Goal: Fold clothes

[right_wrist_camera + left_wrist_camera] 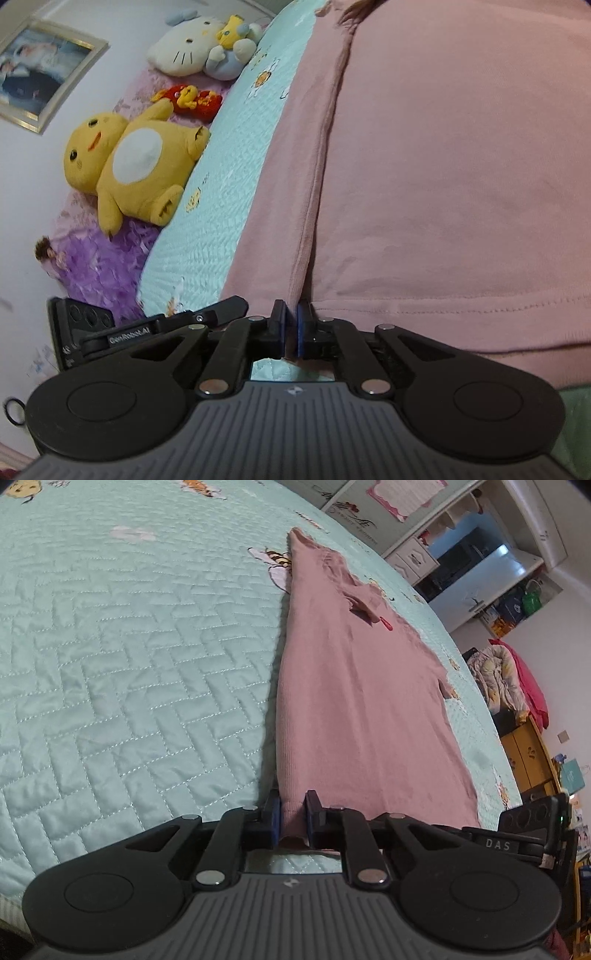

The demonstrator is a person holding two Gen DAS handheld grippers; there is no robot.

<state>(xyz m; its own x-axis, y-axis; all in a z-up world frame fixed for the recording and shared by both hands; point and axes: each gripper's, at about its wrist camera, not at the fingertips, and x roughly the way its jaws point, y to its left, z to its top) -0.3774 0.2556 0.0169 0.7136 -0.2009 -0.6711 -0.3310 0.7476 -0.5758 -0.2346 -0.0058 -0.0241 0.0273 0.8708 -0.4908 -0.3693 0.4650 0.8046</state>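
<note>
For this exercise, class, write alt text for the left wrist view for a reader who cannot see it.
The left hand-held gripper is shut on a bunched edge of a long pink knit garment, which stretches away across a pale green quilted bedspread. Cupboards and piled clothes stand in the background at the right.

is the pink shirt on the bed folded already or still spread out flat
Partly folded. The pink shirt lies as a long narrow strip on the quilt, one side doubled over along a lengthwise crease. Both grippers pinch its near hem.
</note>
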